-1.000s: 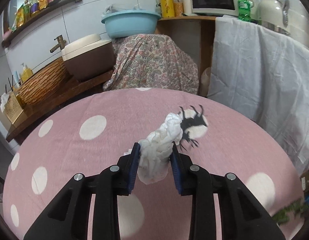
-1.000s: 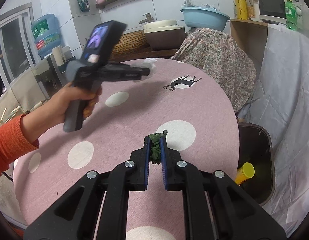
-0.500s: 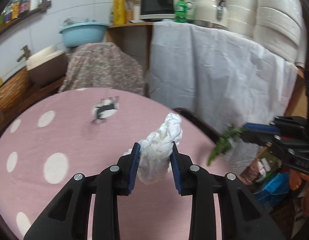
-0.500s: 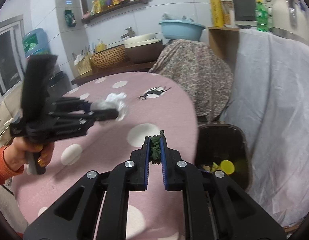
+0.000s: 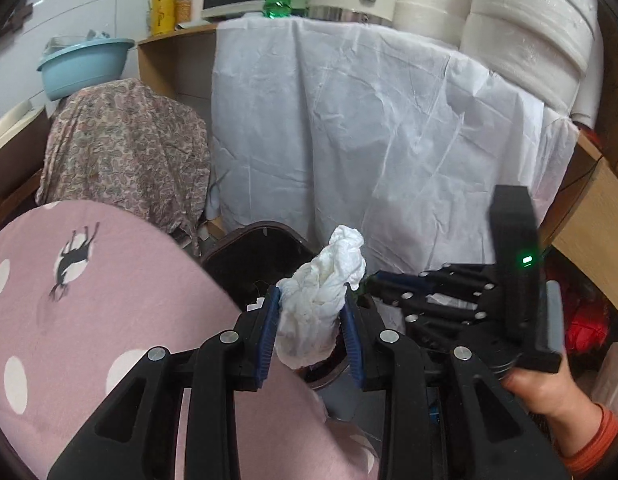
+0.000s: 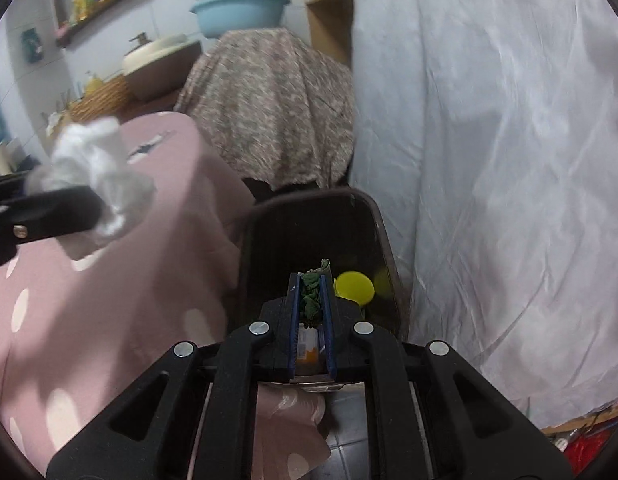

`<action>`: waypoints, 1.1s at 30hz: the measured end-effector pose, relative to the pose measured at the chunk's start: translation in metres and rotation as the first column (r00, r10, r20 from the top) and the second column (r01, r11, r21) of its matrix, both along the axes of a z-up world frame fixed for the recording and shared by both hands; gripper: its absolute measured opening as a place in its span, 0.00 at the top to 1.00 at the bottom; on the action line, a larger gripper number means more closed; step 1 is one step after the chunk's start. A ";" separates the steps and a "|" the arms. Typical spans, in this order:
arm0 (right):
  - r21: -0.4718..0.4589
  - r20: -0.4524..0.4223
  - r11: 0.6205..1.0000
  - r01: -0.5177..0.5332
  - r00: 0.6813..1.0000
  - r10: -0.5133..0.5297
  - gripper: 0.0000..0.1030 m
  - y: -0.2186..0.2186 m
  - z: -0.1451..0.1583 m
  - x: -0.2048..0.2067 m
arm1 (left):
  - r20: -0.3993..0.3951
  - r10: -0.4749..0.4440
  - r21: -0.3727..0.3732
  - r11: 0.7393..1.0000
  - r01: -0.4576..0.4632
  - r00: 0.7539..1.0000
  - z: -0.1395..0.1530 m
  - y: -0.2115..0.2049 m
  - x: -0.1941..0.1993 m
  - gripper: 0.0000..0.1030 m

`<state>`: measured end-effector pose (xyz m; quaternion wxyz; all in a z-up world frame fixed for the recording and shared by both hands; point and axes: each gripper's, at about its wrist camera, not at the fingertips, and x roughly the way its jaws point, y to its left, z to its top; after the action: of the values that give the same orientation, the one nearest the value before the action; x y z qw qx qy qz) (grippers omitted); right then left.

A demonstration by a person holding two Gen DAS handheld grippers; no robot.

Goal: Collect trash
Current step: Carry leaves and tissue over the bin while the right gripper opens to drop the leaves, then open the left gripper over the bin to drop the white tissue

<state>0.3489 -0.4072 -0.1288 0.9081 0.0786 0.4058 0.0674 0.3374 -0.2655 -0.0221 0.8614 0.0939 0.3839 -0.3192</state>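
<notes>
**Kid:** What are you holding right now?

**Helper:** Your left gripper [image 5: 311,318] is pinching a crumpled white tissue [image 5: 323,294]. Your right gripper [image 6: 310,304] is squeezed tight on a little wad of green leaves [image 6: 311,295].

**Kid:** Where do they go?

**Helper:** Into the dark trash bin [image 6: 383,236] on the floor, just past the right edge of the pink dotted table [image 6: 109,280]. Your right gripper hangs over the bin's near side. Your left one looks to be over the table's edge, with the bin just beyond it.

**Kid:** What could go wrong?

**Helper:** The tissue sticks up loose above the pads, and it is light. If you let go too soon, I think it could land on the table or on the floor by the bin. Your two grippers are also near each other, so they could bump. The leaves are soft and may stick to a pad when you open.

**Kid:** What is in the bin already?

**Helper:** A round yellow cap [image 6: 355,288] lies at the right side. Something white and orange [image 6: 307,346] shows low between your right fingers, but I cannot tell what it is.
</notes>
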 end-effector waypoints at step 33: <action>0.059 -0.025 0.987 0.152 0.988 -0.150 0.30 -0.035 -0.064 -0.031 | -0.215 0.146 0.257 0.962 -0.089 0.966 -0.091 -0.084 0.099 0.64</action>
<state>0.3181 -0.4418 -0.1926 0.9037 0.1372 0.4055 0.0098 0.4360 -0.3496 -0.1135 0.8099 0.1386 0.5232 -0.2261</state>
